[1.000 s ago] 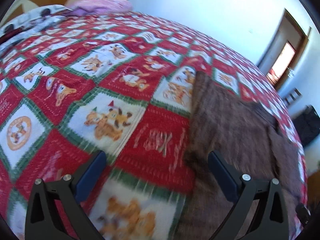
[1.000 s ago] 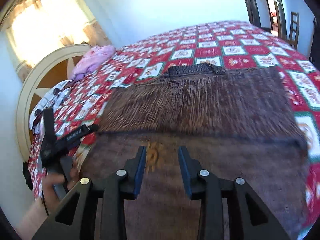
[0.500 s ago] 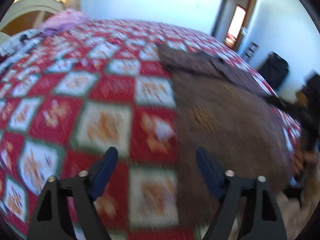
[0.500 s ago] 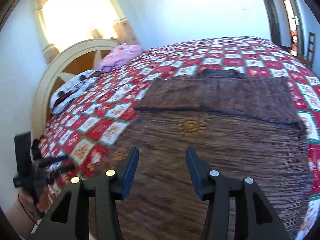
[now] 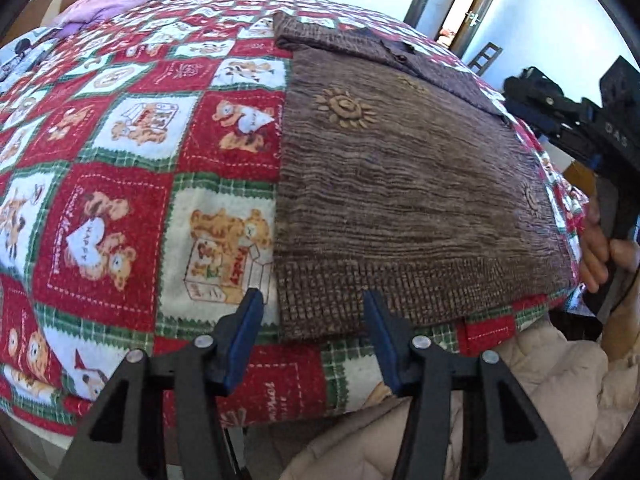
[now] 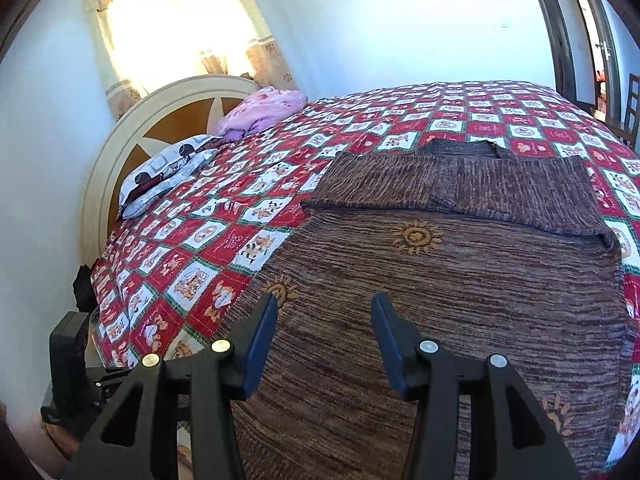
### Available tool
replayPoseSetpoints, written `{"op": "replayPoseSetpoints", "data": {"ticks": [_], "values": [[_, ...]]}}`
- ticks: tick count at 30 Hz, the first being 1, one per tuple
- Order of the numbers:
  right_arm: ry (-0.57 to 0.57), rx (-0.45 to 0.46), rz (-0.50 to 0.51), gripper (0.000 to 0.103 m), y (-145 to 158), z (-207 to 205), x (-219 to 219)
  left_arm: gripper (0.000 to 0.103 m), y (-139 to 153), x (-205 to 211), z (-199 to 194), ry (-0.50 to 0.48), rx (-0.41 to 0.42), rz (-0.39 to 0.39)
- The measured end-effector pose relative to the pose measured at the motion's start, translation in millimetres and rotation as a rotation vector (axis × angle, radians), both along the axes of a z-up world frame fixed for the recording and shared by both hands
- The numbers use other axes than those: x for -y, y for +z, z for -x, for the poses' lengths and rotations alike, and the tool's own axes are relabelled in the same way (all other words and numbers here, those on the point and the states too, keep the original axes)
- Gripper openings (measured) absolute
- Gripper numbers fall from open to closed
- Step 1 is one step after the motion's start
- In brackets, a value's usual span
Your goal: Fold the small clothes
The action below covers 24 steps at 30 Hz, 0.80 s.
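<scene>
A small brown knitted sweater [image 5: 400,184] with sun motifs lies flat on the bed, its far part folded over across the body; it also shows in the right wrist view [image 6: 460,280]. My left gripper [image 5: 312,304] is open and empty, hovering at the sweater's near left hem corner. My right gripper [image 6: 324,312] is open and empty, above the near part of the sweater. In the left wrist view the right gripper [image 5: 568,120] shows held by a hand at the right. In the right wrist view the left gripper [image 6: 76,376] shows at the lower left.
The bed carries a red, white and green teddy-bear quilt [image 5: 120,184]. A pink bundle [image 6: 264,112] and a patterned pillow [image 6: 168,172] lie by the round headboard [image 6: 132,128]. A beige quilted jacket [image 5: 500,408] is below the bed edge. A doorway [image 5: 464,12] is beyond.
Both grippers have pulled back toward the near edge of the bed. The left one has swung right onto the hem corner. The right gripper's jaws have opened wider.
</scene>
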State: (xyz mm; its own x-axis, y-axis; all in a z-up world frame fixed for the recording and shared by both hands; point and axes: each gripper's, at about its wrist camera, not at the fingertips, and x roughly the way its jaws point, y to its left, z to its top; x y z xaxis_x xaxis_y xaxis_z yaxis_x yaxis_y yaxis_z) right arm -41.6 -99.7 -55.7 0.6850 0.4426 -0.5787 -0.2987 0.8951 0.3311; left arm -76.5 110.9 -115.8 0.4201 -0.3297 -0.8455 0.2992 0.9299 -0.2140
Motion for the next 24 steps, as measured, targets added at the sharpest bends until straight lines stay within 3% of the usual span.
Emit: {"op": "replayPoseSetpoints", "data": {"ticks": [1,2,6,8,12,15,19,22,24], "values": [[-0.005,0.001,-0.007,0.051,0,2,2,0.035,-1,3,3,0.003,0.007,-0.018],[-0.008,0.000,-0.012,0.051,0,3,3,0.014,-2,3,3,0.006,0.008,-0.025],[-0.015,0.004,-0.008,0.051,1,7,5,0.007,-1,3,-5,0.016,-0.028,0.036],[-0.026,0.013,-0.006,0.051,3,10,9,0.005,2,5,-8,0.015,-0.026,0.041],[-0.071,0.012,-0.010,0.051,0,11,19,0.005,25,15,-22,-0.024,-0.010,0.165],[-0.113,-0.014,-0.037,0.051,-7,8,33,0.005,42,37,-45,-0.062,0.025,0.196],[-0.187,-0.046,-0.061,0.051,-13,5,55,0.005,53,76,-86,-0.110,0.089,0.141],[-0.187,-0.053,-0.073,0.051,-14,8,63,0.005,52,92,-118,-0.130,0.071,0.160],[-0.166,-0.059,-0.082,0.054,-17,11,62,0.005,49,99,-131,-0.129,0.075,0.126]]}}
